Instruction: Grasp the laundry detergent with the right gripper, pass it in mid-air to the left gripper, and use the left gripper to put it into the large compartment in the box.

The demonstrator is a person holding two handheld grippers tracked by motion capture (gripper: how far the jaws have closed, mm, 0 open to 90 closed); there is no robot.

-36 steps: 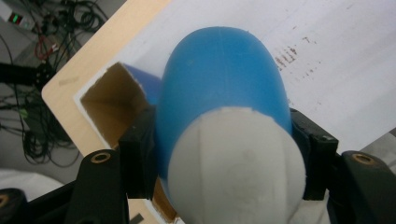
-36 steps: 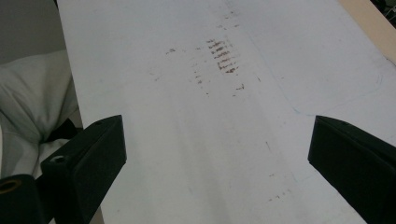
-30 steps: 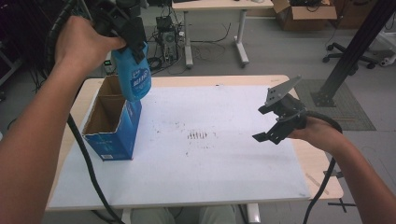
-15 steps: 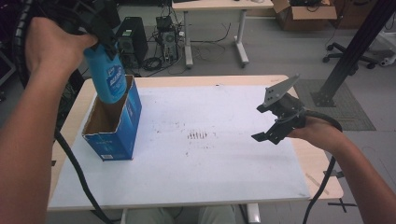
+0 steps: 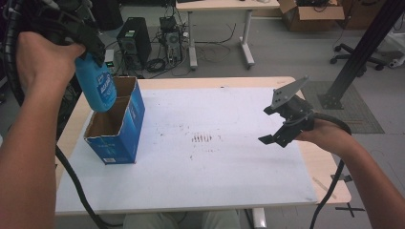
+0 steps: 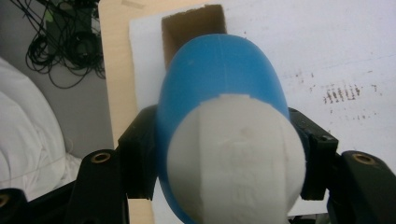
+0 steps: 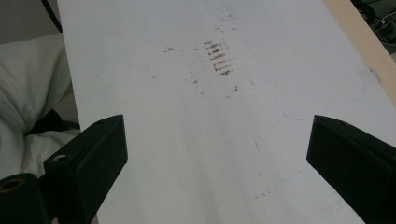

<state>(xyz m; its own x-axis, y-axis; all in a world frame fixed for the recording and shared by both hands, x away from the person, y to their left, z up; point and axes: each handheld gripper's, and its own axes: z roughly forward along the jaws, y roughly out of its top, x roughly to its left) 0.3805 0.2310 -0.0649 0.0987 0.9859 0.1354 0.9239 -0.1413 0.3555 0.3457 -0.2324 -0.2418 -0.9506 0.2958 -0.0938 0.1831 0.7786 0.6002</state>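
Above the open blue box (image 5: pixel 117 125), the left gripper (image 5: pixel 83 40) clamps a blue bottle (image 5: pixel 97 86) near its white cap (base downward, suited to lowering inside); the right gripper (image 5: pixel 282 125) waits wide-jawed, empty, over the white tabletop (image 5: pixel 215 171).

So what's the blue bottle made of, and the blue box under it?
The blue bottle looks like smooth plastic: a faint mould seam runs along it, and its white cap looks matte. The blue box seems to be cardboard, printed blue outside and plain brown inside, with folded flaps.
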